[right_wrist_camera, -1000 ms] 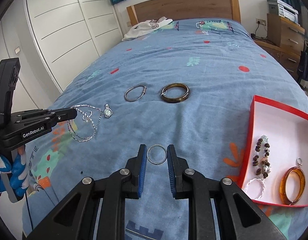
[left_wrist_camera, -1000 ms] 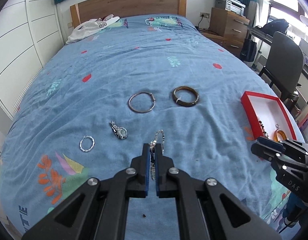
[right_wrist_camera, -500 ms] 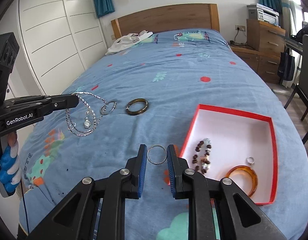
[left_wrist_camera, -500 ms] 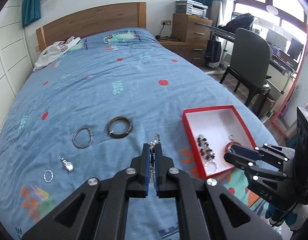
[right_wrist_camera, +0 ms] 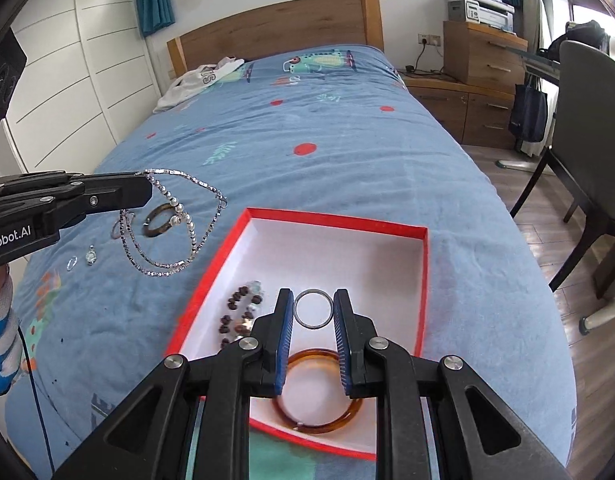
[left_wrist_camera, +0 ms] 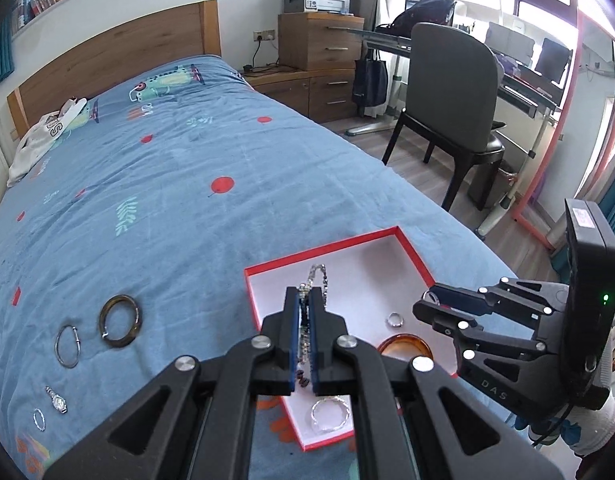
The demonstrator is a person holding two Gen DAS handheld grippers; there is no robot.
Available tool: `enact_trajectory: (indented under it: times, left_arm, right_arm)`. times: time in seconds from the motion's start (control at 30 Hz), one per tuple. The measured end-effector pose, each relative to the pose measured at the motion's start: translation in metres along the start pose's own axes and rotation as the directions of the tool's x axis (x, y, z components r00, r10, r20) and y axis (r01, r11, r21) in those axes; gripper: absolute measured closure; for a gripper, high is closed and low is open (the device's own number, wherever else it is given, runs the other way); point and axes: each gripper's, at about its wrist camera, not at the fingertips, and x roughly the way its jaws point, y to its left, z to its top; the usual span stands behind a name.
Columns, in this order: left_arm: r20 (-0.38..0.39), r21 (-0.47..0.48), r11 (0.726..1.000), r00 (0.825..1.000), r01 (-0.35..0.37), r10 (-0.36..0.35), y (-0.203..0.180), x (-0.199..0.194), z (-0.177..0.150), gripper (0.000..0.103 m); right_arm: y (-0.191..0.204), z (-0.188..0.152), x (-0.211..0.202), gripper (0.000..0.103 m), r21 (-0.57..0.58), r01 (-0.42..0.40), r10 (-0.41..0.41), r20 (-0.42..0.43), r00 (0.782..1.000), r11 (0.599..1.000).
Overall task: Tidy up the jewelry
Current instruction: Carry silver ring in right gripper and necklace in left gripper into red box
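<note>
The right tongs (right_wrist_camera: 313, 314) pinch a thin silver ring (right_wrist_camera: 313, 309) between their blue pads, now held over the red box (right_wrist_camera: 335, 222); half a second ago the ring hung over the bedspread just outside the box's near left wall. Below it in the box lie an amber bangle (right_wrist_camera: 319, 426) and a dark bead bracelet (right_wrist_camera: 237, 316).

The left tongs (left_wrist_camera: 304, 320) are pressed together on a silver chain necklace (right_wrist_camera: 175, 236), which dangles in loops beside the box's left wall in the right wrist view. In the left wrist view the box now sits directly under these tongs, where earlier it lay off to the right. That view also shows a small ring (left_wrist_camera: 394, 320) and a silver bracelet (left_wrist_camera: 330, 414) inside the box.

Farther left on the blue bedspread (left_wrist_camera: 167, 200) rest a dark brown bangle (left_wrist_camera: 120, 321), a thin silver hoop (left_wrist_camera: 68, 346), a small watch (left_wrist_camera: 57, 400) and a little silver ring (left_wrist_camera: 39, 419), as before.

Readable writing: "Robot.AI" on the left device, "DAS" on the right one, and "US" on the white garment (right_wrist_camera: 199, 80) near the headboard (right_wrist_camera: 275, 32).
</note>
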Motion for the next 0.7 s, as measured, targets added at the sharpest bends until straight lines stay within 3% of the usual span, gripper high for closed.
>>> enact_trajectory:
  times: [0.2, 0.37, 0.7]
  left_arm:
    - [-0.057, -0.036, 0.999, 0.998, -0.015, 0.013, 0.001, 0.051, 0.005, 0.099]
    - [-0.113, -0.068, 0.997, 0.993, -0.033, 0.025, 0.01, 0.088, -0.004, 0.099]
    - [-0.182, -0.089, 0.996, 0.983, -0.032, 0.016, 0.017, 0.123, -0.028, 0.099]
  right_arm:
    - [-0.023, 0.01, 0.032, 0.083, -0.016, -0.005, 0.005, -0.045, 0.999, 1.0]
    - [-0.029, 0.016, 0.063, 0.083, -0.06, -0.065, 0.057, -0.125, 0.991, 0.996]
    - [-0.019, 0.011, 0.092, 0.083, -0.197, -0.082, 0.037, -0.22, 0.975, 0.977]
